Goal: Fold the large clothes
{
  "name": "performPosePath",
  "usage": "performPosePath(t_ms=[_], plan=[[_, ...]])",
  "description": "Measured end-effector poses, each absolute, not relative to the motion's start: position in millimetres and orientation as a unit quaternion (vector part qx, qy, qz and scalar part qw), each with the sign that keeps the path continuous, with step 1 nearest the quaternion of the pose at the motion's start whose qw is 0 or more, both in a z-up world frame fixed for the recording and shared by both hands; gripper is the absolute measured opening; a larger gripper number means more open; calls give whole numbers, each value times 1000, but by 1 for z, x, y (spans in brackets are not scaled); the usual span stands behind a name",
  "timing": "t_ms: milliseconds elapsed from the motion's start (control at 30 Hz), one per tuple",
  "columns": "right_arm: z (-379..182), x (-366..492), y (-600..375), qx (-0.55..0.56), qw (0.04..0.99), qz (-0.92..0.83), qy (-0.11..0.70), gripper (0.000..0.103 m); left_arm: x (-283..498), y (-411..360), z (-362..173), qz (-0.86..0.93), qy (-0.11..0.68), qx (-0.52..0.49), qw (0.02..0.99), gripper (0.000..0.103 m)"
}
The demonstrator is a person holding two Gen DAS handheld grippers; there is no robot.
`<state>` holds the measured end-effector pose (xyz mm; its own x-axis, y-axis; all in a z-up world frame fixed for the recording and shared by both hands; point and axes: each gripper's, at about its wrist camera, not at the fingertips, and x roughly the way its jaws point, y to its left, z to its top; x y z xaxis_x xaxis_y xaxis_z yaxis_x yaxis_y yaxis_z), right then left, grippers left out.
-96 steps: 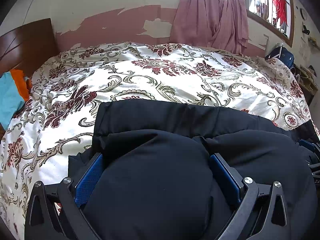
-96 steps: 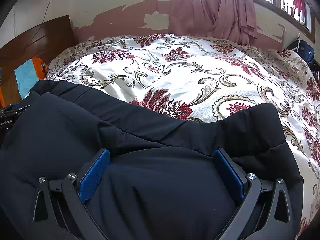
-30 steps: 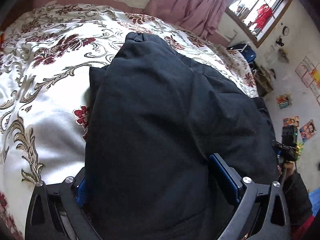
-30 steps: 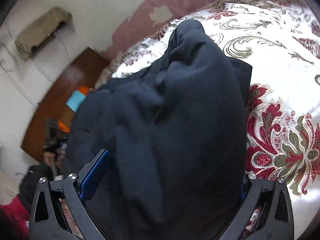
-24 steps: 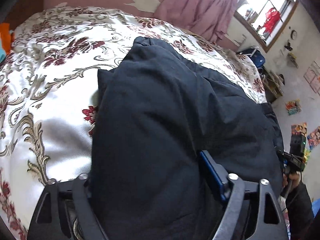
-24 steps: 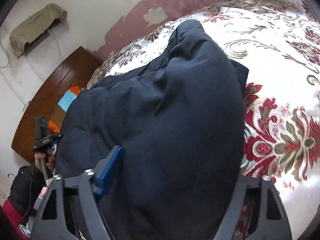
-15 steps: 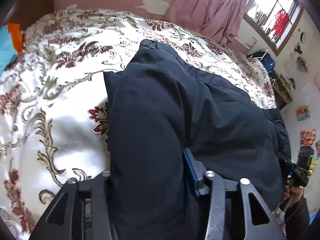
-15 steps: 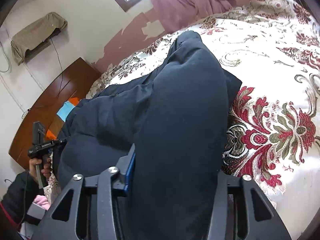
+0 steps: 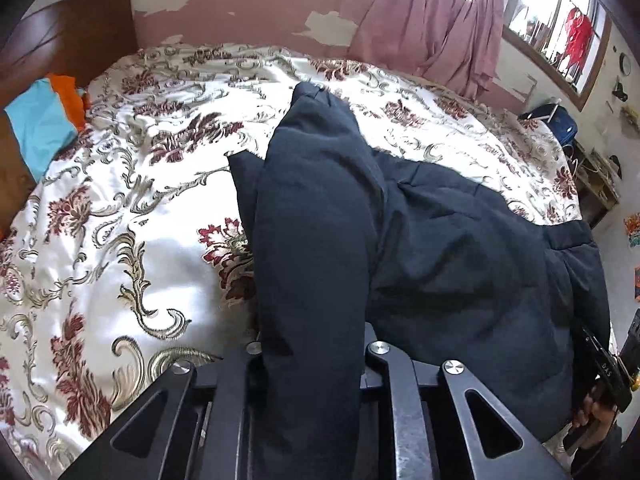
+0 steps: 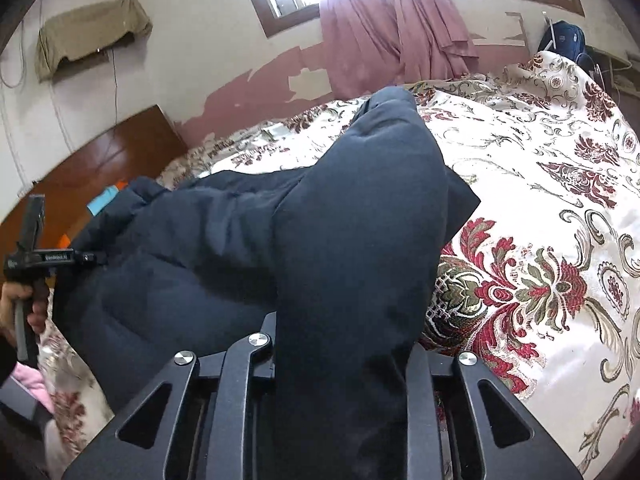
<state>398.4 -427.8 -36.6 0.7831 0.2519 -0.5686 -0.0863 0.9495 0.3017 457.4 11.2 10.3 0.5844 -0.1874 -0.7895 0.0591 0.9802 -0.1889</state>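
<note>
Navy padded fabric of a large puffy quilted jacket point(image 9: 440, 248) fills the space between both pairs of black fingers. The left gripper point(image 9: 312, 344) is drawn in tight, pinching a thick fold that rises ahead of its fingers; its blue pads are buried in cloth. The right gripper point(image 10: 344, 344) clamps another bunched fold likewise. Beyond and beside both sets of fingers, the jacket lies on a cream satin bedspread with red floral scrolls point(image 9: 132, 240).

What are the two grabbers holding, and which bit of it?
Both hold the dark padded coat. The left gripper is shut on a bunched fold along one side; the right gripper is shut on a bunched fold along the other. Which part exactly cannot be told.
</note>
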Motion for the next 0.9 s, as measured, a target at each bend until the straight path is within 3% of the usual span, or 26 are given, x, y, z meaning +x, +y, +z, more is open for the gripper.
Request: performPosePath(t_ms=[500,900], plan=[[18,326,-420,92,949,105,282,18,379,12,65,-95,416,-49,903,15],[43,302,-402,69,955,105,268,18,357,31,70,-101,403,-69,907,15]])
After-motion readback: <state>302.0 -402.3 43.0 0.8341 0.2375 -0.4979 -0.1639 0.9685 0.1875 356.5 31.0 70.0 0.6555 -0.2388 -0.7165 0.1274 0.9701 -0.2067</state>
